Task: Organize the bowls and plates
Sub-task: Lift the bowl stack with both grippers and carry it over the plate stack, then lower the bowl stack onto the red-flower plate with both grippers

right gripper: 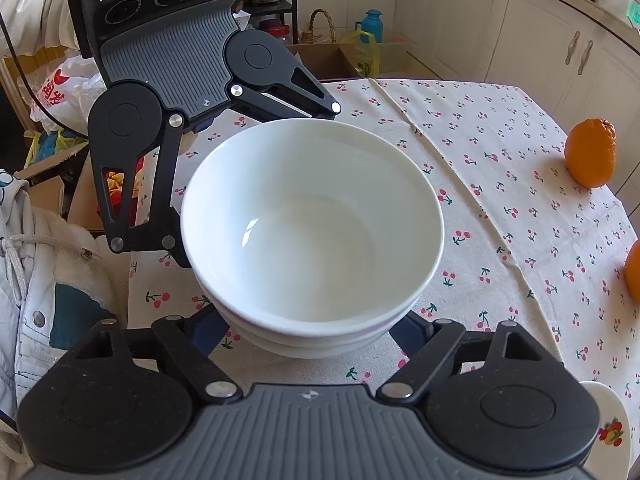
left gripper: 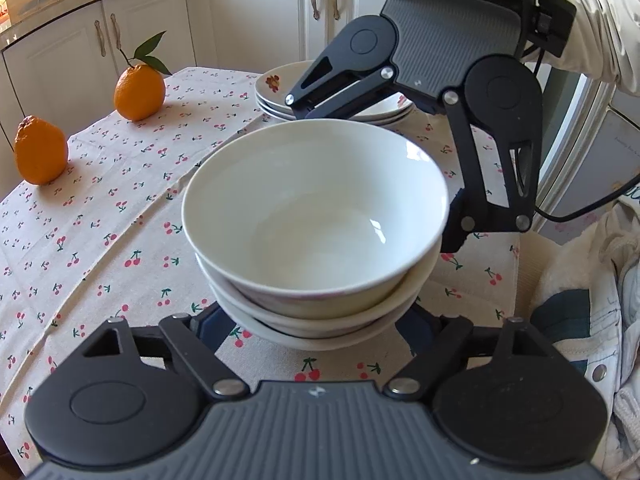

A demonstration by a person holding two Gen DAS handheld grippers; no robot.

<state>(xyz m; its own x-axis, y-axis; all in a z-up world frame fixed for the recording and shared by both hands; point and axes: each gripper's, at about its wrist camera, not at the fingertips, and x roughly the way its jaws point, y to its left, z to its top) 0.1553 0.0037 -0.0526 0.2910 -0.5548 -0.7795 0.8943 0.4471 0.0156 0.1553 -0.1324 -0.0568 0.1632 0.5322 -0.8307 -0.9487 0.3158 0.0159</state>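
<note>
A stack of three white bowls point(left gripper: 316, 216) point(right gripper: 312, 220) stands on the cherry-print tablecloth point(left gripper: 100, 220), the top bowl slightly askew. My left gripper point(left gripper: 316, 320) point(right gripper: 256, 184) reaches around the stack's base from the near side, jaws open; the bowls hide its fingertips. My right gripper point(right gripper: 310, 328) point(left gripper: 374, 172) straddles the same stack from the opposite side, also open, with one finger point(left gripper: 456, 236) beside the lower rims. A pile of flower-printed plates point(left gripper: 276, 92) sits behind the bowls, partly hidden by the right gripper.
Two oranges point(left gripper: 140, 92) point(left gripper: 40, 152) rest on the table's far left side. A plate with a fruit print point(right gripper: 612, 428) shows at the right wrist view's lower edge. A pale jacket point(left gripper: 580, 300) lies at the table's edge; a sleeve point(left gripper: 592, 28) holds the right gripper. White cabinets stand behind.
</note>
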